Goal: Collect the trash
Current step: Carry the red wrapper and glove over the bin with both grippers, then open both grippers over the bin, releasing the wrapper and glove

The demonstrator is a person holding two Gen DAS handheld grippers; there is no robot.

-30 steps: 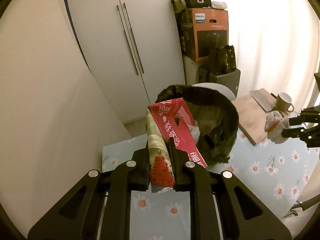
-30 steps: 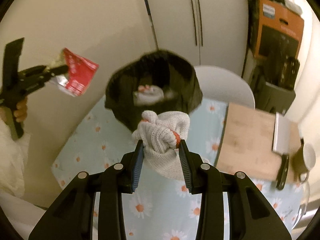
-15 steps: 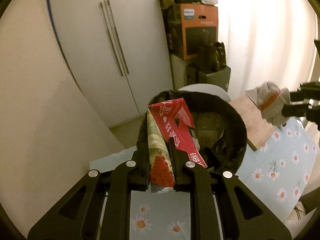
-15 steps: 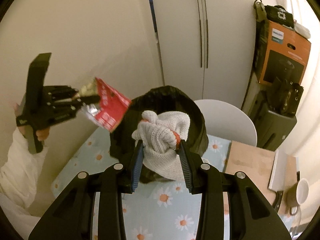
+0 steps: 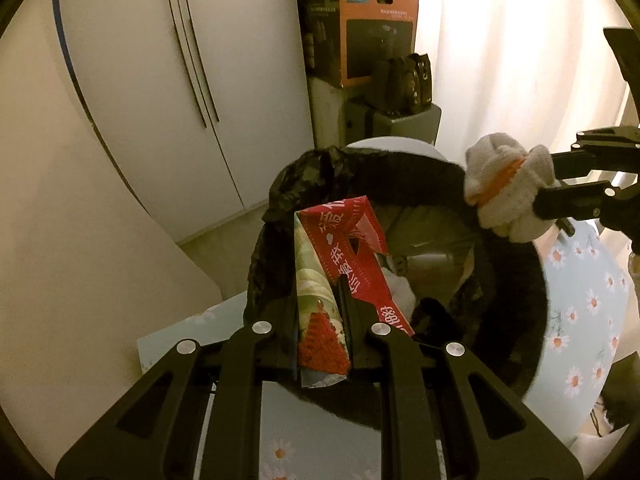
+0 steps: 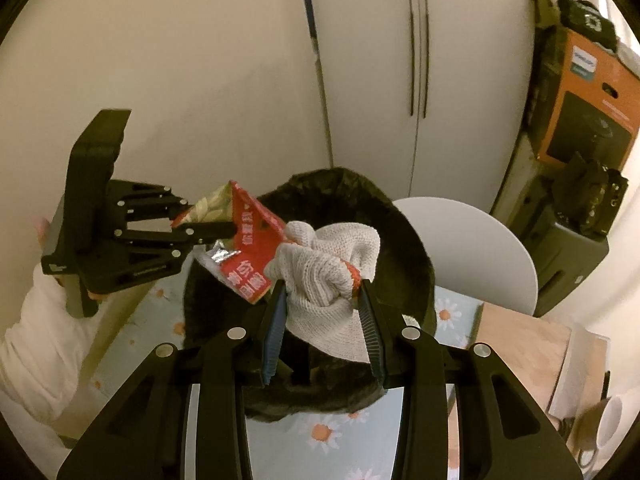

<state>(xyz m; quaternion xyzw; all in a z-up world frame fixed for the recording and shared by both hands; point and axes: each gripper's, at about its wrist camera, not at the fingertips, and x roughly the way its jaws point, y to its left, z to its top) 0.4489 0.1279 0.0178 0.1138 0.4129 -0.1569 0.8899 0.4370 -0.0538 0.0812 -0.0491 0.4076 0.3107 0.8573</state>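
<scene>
A black-lined trash bin (image 5: 516,320) (image 6: 404,224) stands on the daisy-print table. My left gripper (image 5: 320,300) is shut on a red and green snack wrapper (image 5: 344,256), held over the bin's near rim; the right wrist view shows that wrapper (image 6: 248,248) above the bin's left side. My right gripper (image 6: 322,300) is shut on a crumpled white knit glove (image 6: 332,264) with an orange band, right over the bin's opening. From the left wrist the glove (image 5: 504,184) hangs at the bin's far right rim. Some white trash lies inside the bin.
White cupboard doors (image 5: 192,80) and a wall stand behind the bin. An orange box (image 5: 376,24) sits on stacked cases at the back. A white chair back (image 6: 480,248), a wooden board (image 6: 520,352) and a mug (image 6: 604,424) lie to the right.
Both grippers moved in toward the bin with their loads: the wrapper now hangs over the bin's rim and the glove has come from the table's right side to above the opening.
</scene>
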